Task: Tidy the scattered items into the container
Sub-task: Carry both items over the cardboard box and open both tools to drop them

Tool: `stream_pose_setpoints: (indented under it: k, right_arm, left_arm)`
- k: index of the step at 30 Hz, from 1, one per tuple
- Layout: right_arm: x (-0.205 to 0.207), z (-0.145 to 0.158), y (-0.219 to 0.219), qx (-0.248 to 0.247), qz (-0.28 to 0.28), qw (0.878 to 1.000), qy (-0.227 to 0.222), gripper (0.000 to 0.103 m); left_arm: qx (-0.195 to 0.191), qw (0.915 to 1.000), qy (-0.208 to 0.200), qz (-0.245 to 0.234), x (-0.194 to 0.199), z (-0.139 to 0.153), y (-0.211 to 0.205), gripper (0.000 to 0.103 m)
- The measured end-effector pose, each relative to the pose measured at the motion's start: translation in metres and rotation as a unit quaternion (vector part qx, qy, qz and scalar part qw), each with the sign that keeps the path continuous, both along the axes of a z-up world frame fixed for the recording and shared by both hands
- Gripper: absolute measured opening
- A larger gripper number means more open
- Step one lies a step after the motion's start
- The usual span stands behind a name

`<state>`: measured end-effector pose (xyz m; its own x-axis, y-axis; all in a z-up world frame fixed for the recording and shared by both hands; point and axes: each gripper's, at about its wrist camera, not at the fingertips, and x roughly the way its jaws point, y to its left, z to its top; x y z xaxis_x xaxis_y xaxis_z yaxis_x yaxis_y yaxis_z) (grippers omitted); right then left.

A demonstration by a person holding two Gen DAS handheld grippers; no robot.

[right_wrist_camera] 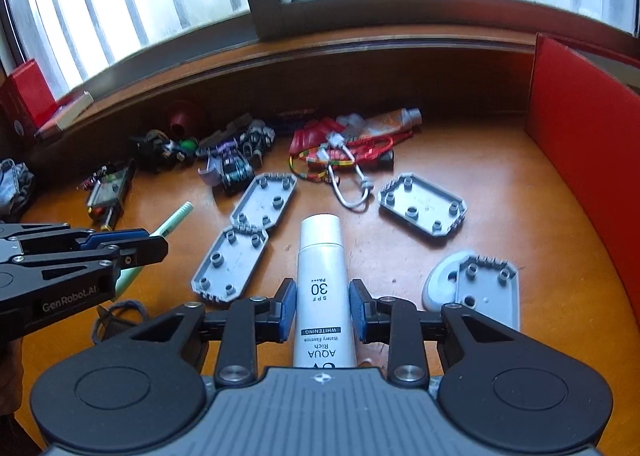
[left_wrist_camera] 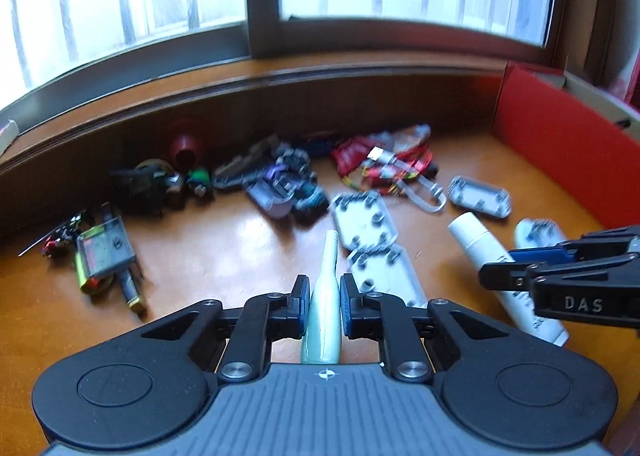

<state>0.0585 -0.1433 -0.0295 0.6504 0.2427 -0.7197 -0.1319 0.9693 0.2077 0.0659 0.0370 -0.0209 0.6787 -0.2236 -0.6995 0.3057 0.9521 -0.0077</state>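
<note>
The left gripper (left_wrist_camera: 325, 302) clamps a pale green tube (left_wrist_camera: 326, 296) between its pads. The right gripper (right_wrist_camera: 323, 306) grips a white sunscreen tube (right_wrist_camera: 323, 284), cap forward, above the wooden table (right_wrist_camera: 480, 184), left of the red container (right_wrist_camera: 580, 128).

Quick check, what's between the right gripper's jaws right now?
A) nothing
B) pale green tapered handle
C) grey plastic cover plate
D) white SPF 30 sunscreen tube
D: the right wrist view shows the white sunscreen tube lying lengthwise between the right gripper jaws, which sit against its sides; the pale green handle is in the left gripper instead.
</note>
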Motion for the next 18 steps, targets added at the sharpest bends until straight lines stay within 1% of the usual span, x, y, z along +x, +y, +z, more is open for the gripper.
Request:
stream_pose_setpoints:
  k: [5,9,11,14,18]
  right_arm:
    - [-0.003,0.022,-0.018,0.007,-0.014,1.000,-0.027,0.031]
    - [-0.009,0.040,-0.047,0.020,-0.042,0.998,-0.043,0.031]
    - [-0.015,0.049,-0.063,0.023,-0.056,0.997,-0.053,0.031]
    - [-0.025,0.064,-0.088,0.014,-0.077,0.994,-0.070,0.031]
    - [-0.038,0.081,-0.126,0.003,-0.106,0.990,-0.093,0.031]
  left_arm:
    - [-0.012,0.9994,-0.016,-0.028,0.005,0.016,-0.024,0.017]
    - [-0.027,0.9972,-0.028,-0.064,0.008,0.028,-0.054,0.017]
    - [-0.031,0.9955,-0.037,-0.081,0.008,0.034,-0.072,0.017]
    - [-0.036,0.9923,-0.050,-0.107,0.011,0.044,-0.102,0.017]
    - [-0.053,0.9856,-0.059,-0.149,0.019,0.058,-0.147,0.017]
